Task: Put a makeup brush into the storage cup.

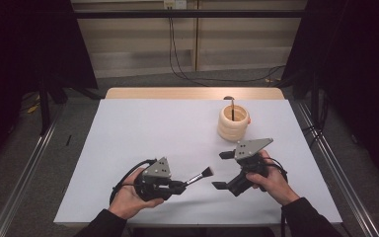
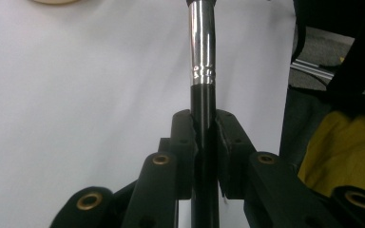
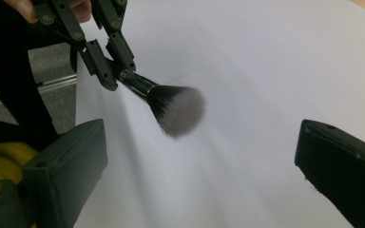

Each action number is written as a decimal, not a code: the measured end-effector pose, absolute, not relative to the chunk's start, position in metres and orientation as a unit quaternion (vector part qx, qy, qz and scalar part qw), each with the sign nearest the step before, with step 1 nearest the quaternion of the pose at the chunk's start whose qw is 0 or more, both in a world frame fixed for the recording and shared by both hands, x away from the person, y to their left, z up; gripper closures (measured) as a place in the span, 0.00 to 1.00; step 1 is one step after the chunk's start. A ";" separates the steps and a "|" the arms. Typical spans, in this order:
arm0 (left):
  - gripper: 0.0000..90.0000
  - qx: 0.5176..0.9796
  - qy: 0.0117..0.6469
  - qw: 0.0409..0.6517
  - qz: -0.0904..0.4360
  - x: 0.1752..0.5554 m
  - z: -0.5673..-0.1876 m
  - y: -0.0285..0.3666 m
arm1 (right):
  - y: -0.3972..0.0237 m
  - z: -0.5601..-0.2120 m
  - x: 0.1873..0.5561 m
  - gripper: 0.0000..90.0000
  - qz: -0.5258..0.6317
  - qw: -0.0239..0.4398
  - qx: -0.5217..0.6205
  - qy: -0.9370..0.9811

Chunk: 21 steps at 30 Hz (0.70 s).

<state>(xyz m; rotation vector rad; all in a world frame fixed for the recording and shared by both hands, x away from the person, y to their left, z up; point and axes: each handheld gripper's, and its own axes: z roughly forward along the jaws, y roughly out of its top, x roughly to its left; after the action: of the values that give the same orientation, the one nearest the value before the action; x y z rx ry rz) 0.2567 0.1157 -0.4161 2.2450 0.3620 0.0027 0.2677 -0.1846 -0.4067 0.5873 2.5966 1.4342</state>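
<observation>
Left gripper (image 1: 181,185): its jaws were clamped on the black handle of a makeup brush (image 1: 199,176), the pads pressing it from both sides just below the metal ferrule, as the left gripper view showed (image 2: 204,137).
Right gripper (image 1: 223,170): its jaws stood wide apart with nothing between them, aimed toward the brush head from just beside it.
Brush position: it stuck out from the left gripper's tips toward the right gripper, lifted off the white table cover (image 1: 143,128), its bristle head (image 3: 178,110) hanging in the gap ahead of the right gripper's jaws but not touching them.
Brush handling: probably light and easy to carry; the handle looked stiff and glossy, so it could slip or swivel in a loose grip.
Bristles: soft and easily splayed, a poor place to pinch.
Where to take hold: likely the shiny ferrule (image 2: 202,42) or the bare handle next to it, where the shaft is rigid.
Ribbed holder (image 1: 233,123): a cream cup standing well beyond the right gripper, farther up the table, with a thin dark stick upright in it.
</observation>
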 end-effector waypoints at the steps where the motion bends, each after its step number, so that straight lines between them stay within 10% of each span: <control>1: 0.88 0.893 0.148 0.425 -0.001 0.256 -0.416 0.116 | -0.185 -0.407 0.267 0.04 0.475 0.059 0.196 0.856; 21: 0.88 0.859 0.185 0.476 0.020 0.253 -0.412 0.125 | -0.188 -0.405 0.263 0.03 0.539 0.071 0.224 0.809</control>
<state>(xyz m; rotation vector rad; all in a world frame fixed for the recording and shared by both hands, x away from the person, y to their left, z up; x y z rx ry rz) 0.2526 0.1247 -0.4123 2.0996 0.4521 0.0491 0.2633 -0.1884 -0.4046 0.6721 2.4314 1.6218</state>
